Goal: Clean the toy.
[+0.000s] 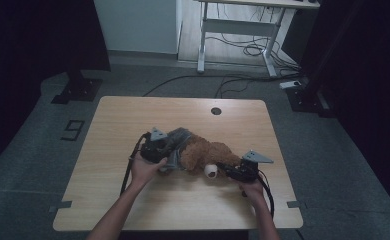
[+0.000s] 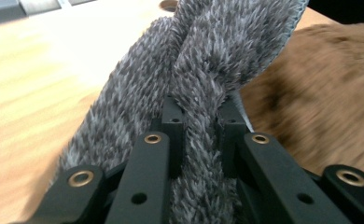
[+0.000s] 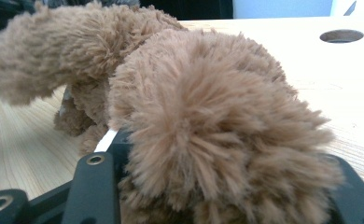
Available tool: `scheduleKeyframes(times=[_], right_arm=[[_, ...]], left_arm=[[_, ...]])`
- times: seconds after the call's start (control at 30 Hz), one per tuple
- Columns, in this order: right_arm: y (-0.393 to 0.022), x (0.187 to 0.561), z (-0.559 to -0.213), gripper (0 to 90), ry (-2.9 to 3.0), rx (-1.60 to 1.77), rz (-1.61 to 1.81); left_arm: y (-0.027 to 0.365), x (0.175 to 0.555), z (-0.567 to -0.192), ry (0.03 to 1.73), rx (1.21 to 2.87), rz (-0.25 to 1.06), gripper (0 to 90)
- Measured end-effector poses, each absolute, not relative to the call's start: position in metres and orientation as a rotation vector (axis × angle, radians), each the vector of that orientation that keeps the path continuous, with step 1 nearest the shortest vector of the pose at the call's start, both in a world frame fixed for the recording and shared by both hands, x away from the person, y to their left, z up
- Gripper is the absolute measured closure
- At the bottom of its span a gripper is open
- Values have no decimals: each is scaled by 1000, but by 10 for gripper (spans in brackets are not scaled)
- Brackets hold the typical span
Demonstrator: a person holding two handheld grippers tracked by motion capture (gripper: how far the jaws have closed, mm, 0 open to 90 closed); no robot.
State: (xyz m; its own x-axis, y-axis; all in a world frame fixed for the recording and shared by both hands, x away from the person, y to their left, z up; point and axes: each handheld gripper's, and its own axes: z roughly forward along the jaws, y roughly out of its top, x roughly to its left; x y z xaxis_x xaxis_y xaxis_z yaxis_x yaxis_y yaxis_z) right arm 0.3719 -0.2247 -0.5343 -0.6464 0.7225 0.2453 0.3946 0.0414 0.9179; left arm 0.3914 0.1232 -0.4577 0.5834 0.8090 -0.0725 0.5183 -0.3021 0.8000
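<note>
I have the brown plush toy (image 1: 205, 152) lying near the middle of the table (image 1: 133, 120), between my two grippers. A grey furry cloth (image 1: 179, 142) sits at its left end, against the brown fur.

My left gripper (image 1: 164, 156) is at the toy's left side, held in my left hand (image 1: 144, 169). In the left gripper view (image 2: 199, 122) its jaws are pinched onto a fold of the grey cloth (image 2: 203, 70); the pile bulges out above and between the black fingers (image 2: 173, 116), and the brown toy (image 2: 320, 93) lies just to the right of the cloth, touching it. The picture there is a little blurred on the brown side.

My right gripper (image 1: 228, 170) is at the toy's right end, just beside a small white patch (image 1: 211, 171) on the toy, with my right hand (image 1: 253, 189) behind it. In the right gripper view the brown fur (image 3: 217, 121) swells up right over the jaws and hides their tips, so I cannot tell whether they are closed on it or merely pressed in. A white tag (image 3: 106, 140) pokes out by the left jaw. A round hole (image 3: 341, 36) in the tabletop lies well beyond the toy.
</note>
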Motion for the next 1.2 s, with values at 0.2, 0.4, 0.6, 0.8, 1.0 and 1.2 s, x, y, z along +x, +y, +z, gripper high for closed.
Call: scheduleKeyframes(times=[0.2,0.4,0.6,0.8,1.0,1.2], right_arm=[[-225,372,-535,431,2040,1136,1642],[-224,371,-534,431,2039,1134,1639],[-225,373,-535,430,2033,1142,1652],[-225,372,-535,430,2030,1143,1650],[-226,372,-535,428,2030,1140,1650],[-226,372,-534,427,2041,1123,1642]], left_arm=[[163,388,-470,1137,1920,405,776],[179,387,-471,1198,1920,456,774],[191,390,-463,1216,1881,422,775],[181,398,-433,1175,1858,408,774],[139,410,-411,1086,1910,393,774],[102,430,-416,1062,1960,332,773]])
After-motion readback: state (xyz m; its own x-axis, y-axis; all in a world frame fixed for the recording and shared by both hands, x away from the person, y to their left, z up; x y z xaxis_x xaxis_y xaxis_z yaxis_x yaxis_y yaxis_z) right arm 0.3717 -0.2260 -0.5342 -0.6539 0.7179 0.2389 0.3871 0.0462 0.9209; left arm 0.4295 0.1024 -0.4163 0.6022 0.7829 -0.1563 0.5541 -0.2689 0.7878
